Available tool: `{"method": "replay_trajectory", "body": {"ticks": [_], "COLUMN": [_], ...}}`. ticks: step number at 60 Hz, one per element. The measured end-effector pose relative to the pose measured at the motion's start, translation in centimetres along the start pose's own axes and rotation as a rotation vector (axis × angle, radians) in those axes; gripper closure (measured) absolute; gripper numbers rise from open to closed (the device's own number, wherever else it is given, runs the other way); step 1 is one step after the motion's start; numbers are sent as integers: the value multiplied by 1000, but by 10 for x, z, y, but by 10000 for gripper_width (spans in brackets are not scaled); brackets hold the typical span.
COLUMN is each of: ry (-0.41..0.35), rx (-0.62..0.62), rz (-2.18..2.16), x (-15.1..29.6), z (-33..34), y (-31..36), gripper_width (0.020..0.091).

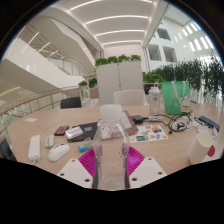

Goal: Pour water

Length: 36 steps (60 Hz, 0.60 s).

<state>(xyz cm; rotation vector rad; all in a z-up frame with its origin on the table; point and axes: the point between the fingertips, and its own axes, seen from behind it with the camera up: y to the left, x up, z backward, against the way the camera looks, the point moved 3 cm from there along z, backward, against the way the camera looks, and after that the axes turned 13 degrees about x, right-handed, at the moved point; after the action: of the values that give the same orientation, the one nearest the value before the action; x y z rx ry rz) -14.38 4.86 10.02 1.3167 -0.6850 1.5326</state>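
claw [112, 160] pinching clear plastic bottle [112, 135] between pink pads | wooden tabletop [40, 122] beneath | green pitcher [175, 96] far ahead-right

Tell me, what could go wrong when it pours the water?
The gripper is shut on a clear bottle, and the fingers press low on it, so it might tip or slip when tilted. Papers and cables lie on the table nearby, so spilled water could wet them. I can't tell which cup it should pour into.
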Motion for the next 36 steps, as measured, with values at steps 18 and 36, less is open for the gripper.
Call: {"method": "replay_trajectory", "body": {"ticks": [18, 36], "ry": [-255, -436], "rx": [326, 498], "rz": [-888, -1899], "x": [138, 98], "z": [57, 89], "y": [-40, -146], "gripper_width": [751, 753]}}
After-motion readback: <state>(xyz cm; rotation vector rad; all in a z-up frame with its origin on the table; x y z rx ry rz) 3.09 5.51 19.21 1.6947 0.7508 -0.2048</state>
